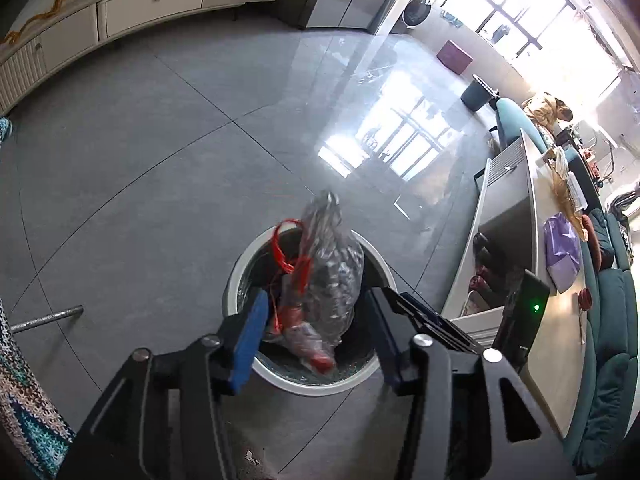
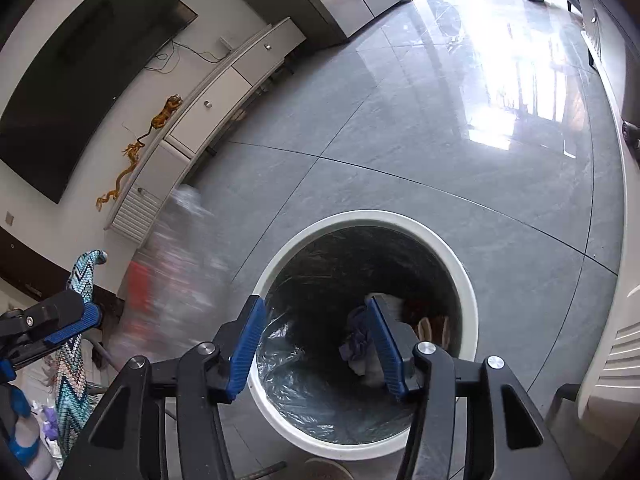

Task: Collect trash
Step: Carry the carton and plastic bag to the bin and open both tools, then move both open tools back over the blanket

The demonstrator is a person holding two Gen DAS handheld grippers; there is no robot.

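White round trash bin (image 1: 240,276) on the grey floor (image 1: 160,160), lined with plastic. Clear trash bag (image 1: 328,280) with red handles, blurred, over the bin mouth between the left tongs (image 1: 316,344), untouched. Left tongs released. Right tongs (image 2: 316,344) released, empty, above the bin.

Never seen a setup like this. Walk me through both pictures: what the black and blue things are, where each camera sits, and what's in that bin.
No robot here: a person holds a two-finger gripper in each hand, with a camera on each looking along its blue-padded fingers. One picture is from the left gripper, the other from the right gripper. Both aim down at a white bin lined with plastic, standing on the grey tiled floor. Both grippers are open and hold nothing. In the left view a clear bag of trash with red ties is blurred over the bin's mouth, apparently dropping in. The right view shows some rubbish already at the bottom.
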